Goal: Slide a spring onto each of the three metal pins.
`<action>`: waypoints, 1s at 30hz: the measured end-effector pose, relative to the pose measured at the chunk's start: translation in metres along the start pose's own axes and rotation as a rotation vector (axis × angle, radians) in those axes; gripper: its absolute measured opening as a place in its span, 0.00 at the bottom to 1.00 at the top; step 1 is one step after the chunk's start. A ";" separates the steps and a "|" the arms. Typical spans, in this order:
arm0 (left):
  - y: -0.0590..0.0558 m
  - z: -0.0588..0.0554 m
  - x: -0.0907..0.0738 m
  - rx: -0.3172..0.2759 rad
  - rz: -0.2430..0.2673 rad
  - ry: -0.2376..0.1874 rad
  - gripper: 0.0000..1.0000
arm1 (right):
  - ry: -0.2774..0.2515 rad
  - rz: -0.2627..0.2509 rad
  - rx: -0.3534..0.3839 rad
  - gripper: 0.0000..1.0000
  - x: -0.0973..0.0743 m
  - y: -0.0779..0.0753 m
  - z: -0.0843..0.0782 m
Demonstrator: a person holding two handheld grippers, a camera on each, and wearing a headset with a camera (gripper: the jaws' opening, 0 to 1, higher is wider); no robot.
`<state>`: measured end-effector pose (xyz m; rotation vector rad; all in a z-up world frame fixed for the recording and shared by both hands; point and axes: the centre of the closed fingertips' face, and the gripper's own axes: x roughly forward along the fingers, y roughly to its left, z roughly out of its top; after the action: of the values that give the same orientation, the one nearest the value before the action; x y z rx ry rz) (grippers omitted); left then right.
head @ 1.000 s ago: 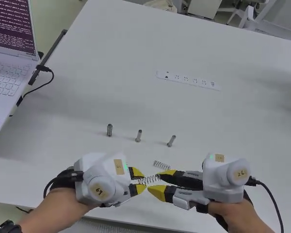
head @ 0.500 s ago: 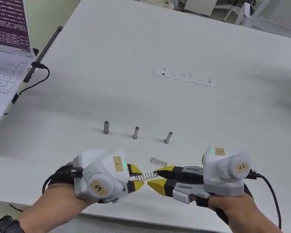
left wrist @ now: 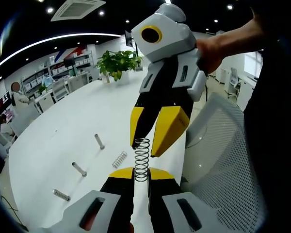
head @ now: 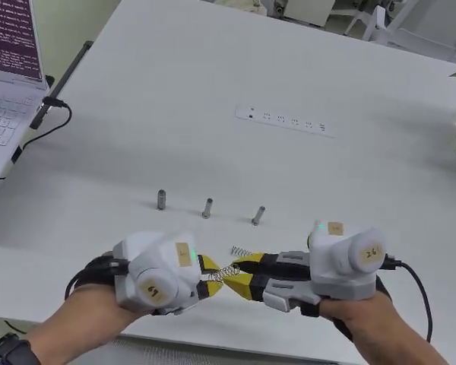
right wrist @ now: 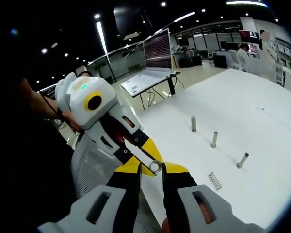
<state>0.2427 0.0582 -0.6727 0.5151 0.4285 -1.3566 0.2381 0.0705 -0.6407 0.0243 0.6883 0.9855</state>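
**Grippers meet tip to tip**

Left gripper [head: 211, 277] clamps one end of a spring [head: 226, 273]. Right gripper [head: 240, 275] straddles the other end, grip unclear. Both hands are held level over the table's [head: 213, 91] near edge, with the pins [head: 207, 207] beyond.

Three pins [head: 207, 207] stand in a row beyond the jaws. There are two springs. One spring [head: 226, 273] is gripped in the left gripper's [head: 215, 277] jaws and reaches between the right gripper's [head: 240, 274] jaws. The other [head: 241, 252] lies just past the tips. That makes two grippers. One power strip [head: 283, 122] and one laptop [head: 4, 68] lie far beyond.
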 end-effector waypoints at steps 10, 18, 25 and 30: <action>-0.001 -0.001 0.000 -0.011 0.002 -0.006 0.02 | 0.034 0.013 -0.043 0.15 0.004 0.005 0.001; -0.003 0.002 0.003 0.001 -0.015 -0.006 0.02 | 0.105 0.007 -0.121 0.17 0.000 0.000 -0.004; -0.005 0.007 0.003 0.008 -0.024 -0.011 0.02 | 0.221 0.019 -0.256 0.20 -0.003 -0.004 -0.011; -0.006 0.009 0.004 0.021 -0.031 -0.012 0.02 | 0.267 0.028 -0.327 0.22 -0.004 -0.005 -0.011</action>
<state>0.2375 0.0490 -0.6681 0.5198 0.4142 -1.3946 0.2344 0.0618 -0.6487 -0.3909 0.7631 1.1300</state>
